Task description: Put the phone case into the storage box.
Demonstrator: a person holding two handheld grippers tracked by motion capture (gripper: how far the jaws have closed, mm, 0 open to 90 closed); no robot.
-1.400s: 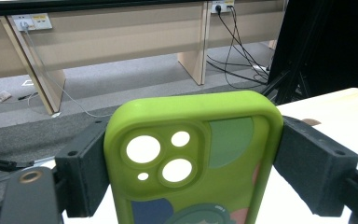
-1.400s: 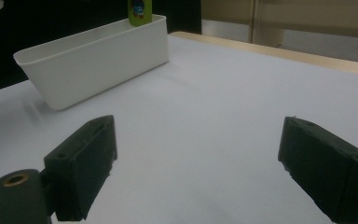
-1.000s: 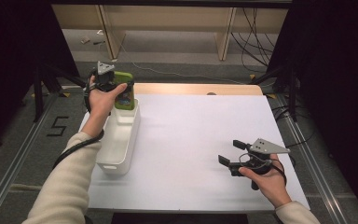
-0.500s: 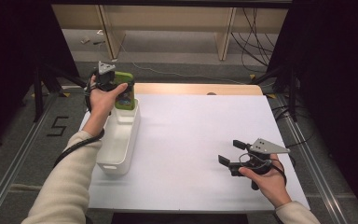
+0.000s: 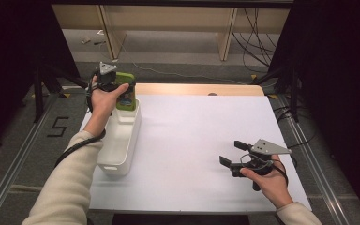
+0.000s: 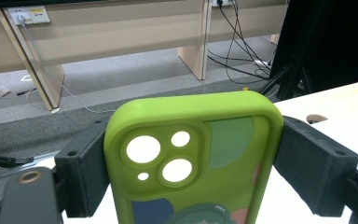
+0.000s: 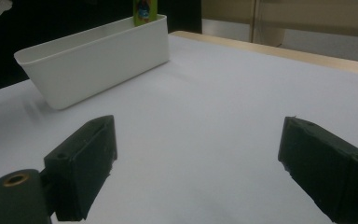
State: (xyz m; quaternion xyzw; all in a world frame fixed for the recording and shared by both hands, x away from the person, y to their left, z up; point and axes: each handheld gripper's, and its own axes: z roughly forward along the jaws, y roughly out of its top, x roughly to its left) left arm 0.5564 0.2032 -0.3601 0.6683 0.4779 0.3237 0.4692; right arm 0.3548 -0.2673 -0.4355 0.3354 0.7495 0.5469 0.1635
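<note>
A lime-green phone case (image 5: 126,96) with camera cut-outs and a cartoon print stands upright over the far end of a white rectangular bin (image 5: 114,154). My left gripper (image 5: 120,87) is shut on it; in the left gripper view both black pads (image 6: 85,163) press the case (image 6: 191,158) from its two sides. My right gripper (image 5: 232,153) hovers low over the white table at the near right, jaws wide apart with nothing between them. In the right gripper view (image 7: 196,168) the bin (image 7: 93,60) lies ahead with the case (image 7: 145,10) sticking up behind its far end.
The white tabletop (image 5: 197,136) has a wooden strip along its far edge (image 5: 201,89). Beyond it are a grey floor, wooden furniture legs (image 5: 225,37) and loose cables (image 5: 258,28). Metal rails (image 5: 318,159) run along both sides of the table.
</note>
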